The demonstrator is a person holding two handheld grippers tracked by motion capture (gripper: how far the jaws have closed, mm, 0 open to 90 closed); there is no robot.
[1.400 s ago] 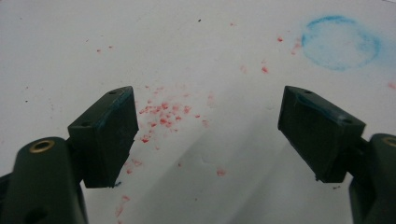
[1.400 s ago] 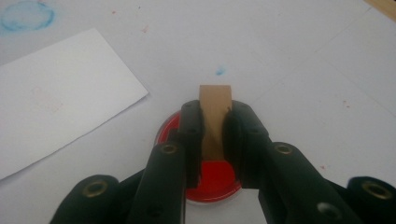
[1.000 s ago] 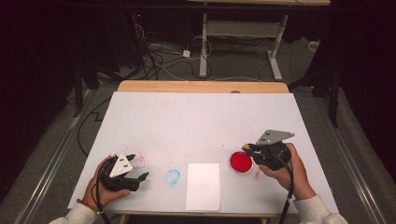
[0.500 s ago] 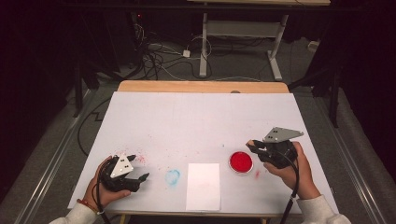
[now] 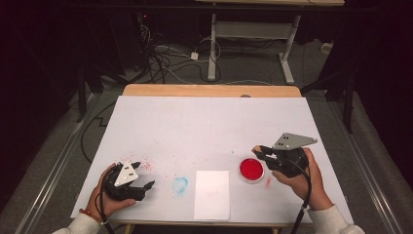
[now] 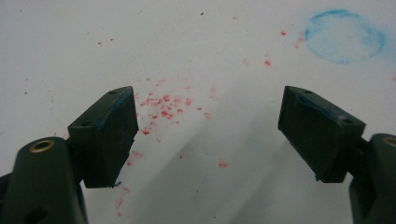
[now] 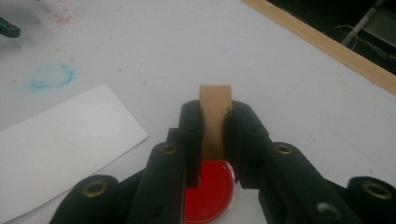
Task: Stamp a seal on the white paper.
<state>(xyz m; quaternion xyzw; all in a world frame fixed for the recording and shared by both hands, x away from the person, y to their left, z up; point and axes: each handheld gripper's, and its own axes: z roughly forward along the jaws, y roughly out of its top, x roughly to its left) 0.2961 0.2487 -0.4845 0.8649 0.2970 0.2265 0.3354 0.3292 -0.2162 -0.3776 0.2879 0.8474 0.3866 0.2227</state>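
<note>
1. The right gripper (image 7: 215, 135) is clenched on a small wooden stamp block (image 7: 215, 105), held above the red ink pad (image 5: 251, 169).
2. The block looks light and stiff, possibly slick; the flat sides suit the grip.
3. The left gripper (image 6: 208, 126) rests agape on the table (image 5: 204, 122) near the white paper (image 5: 212, 194).

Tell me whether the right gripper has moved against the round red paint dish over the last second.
Yes. The right gripper, shut on a small brown wooden block, has shifted right and slightly up the table, away from the round red paint dish, which stayed put.
</note>
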